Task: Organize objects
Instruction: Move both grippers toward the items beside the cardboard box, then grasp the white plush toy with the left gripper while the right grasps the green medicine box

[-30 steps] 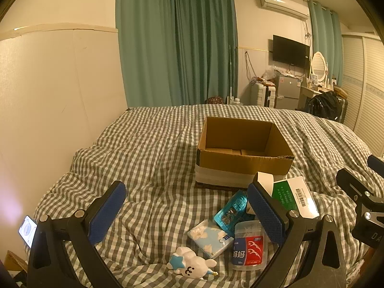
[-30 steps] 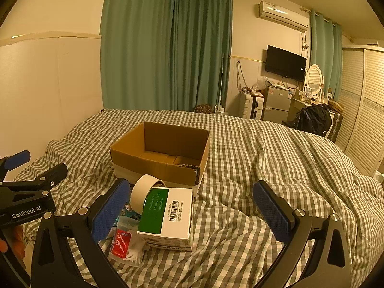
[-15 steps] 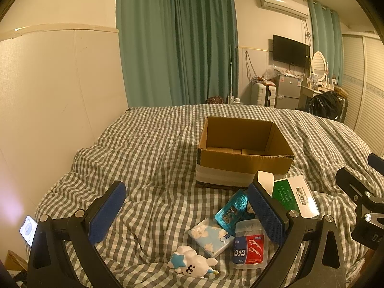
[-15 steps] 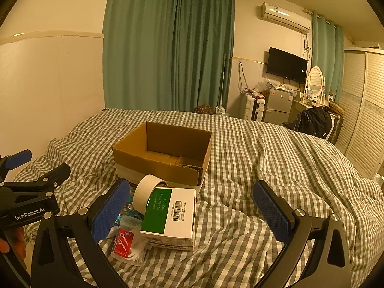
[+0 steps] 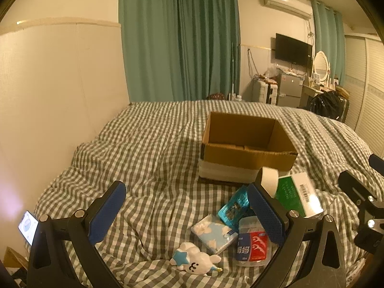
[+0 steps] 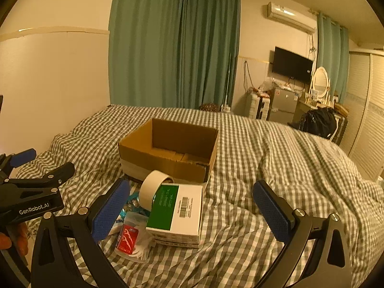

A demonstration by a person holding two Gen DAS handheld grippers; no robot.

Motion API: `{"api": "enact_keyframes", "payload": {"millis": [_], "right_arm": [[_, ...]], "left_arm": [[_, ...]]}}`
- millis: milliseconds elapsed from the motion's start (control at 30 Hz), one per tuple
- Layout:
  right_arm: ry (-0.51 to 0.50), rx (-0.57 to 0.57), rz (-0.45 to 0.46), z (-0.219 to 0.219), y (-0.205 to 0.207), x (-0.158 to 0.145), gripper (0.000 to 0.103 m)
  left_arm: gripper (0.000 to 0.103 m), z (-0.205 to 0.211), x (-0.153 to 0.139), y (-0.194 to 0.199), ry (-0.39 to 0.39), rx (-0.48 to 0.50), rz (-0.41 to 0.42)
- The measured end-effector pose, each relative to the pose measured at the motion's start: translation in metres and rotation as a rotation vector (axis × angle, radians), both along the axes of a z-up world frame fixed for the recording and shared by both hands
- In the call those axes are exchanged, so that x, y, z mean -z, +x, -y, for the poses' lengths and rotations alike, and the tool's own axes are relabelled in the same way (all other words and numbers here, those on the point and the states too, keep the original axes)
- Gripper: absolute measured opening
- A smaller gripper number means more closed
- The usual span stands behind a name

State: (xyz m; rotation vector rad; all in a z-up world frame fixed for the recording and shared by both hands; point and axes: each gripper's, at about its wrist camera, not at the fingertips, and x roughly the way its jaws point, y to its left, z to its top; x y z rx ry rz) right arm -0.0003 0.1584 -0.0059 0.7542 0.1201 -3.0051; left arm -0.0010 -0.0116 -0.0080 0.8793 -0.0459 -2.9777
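Far left in the left wrist view, we see a lit phone screen (image 5: 28, 227) at the bed's edge. The left gripper (image 5: 187, 212) hangs over the checked bedcover (image 5: 148, 148), jaws wide apart, nothing between them. Just ahead of it lies a white plush toy (image 5: 195, 259) with a blue star, then a pale blue tissue pack (image 5: 213, 232), a teal packet (image 5: 234, 207) and a clear floss-pick pack (image 5: 252, 244) with a red label, all close together; whether they touch we cannot tell. The open cardboard box (image 5: 247, 144) sits beyond them, mid-bed. A roll of tape (image 5: 270, 180) leans on a green-and-white box (image 5: 297, 195), both just in front of the cardboard box.

In the right wrist view, the right gripper (image 6: 192, 206) is likewise spread wide and empty, its left pad above the floss-pick pack, the green-and-white box between its fingers. To its right is only rumpled bedcover. A dark bag (image 6: 319, 122) sits far right.
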Motion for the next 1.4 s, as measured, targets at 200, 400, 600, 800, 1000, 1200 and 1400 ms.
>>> {"api": "enact_keyframes", "payload": {"millis": [200, 400, 600, 800, 1000, 1200, 1400], "right_arm": [[-0.007, 0.006, 0.1, -0.002, -0.019, 0.031, 0.103], [0.008, 0.0, 0.2, 0.004, -0.04, 0.063, 0.103], [-0.011, -0.032, 0.265, 0.017, -0.061, 0.087, 0.103], [0.013, -0.012, 0.316, 0.018, -0.069, 0.106, 0.086], [-0.028, -0.012, 0.315, 0.007, -0.064, 0.102, 0.08], [-0.016, -0.034, 0.289, 0.009, -0.048, 0.084, 0.079], [-0.01, -0.04, 0.233, 0.009, -0.03, 0.056, 0.078]], "left_arm": [[0.103, 0.015, 0.045, -0.022, -0.027, -0.056, 0.166], [0.097, 0.021, 0.092, -0.029, -0.001, -0.07, 0.308], [0.092, 0.014, 0.119, -0.028, 0.0, -0.034, 0.396], [0.092, 0.002, 0.131, -0.028, -0.003, 0.025, 0.441], [0.059, 0.007, 0.142, -0.036, 0.112, 0.101, 0.508], [0.052, 0.004, 0.129, -0.026, 0.099, 0.112, 0.482], [0.052, 0.003, 0.098, -0.016, 0.073, 0.106, 0.411]]}}
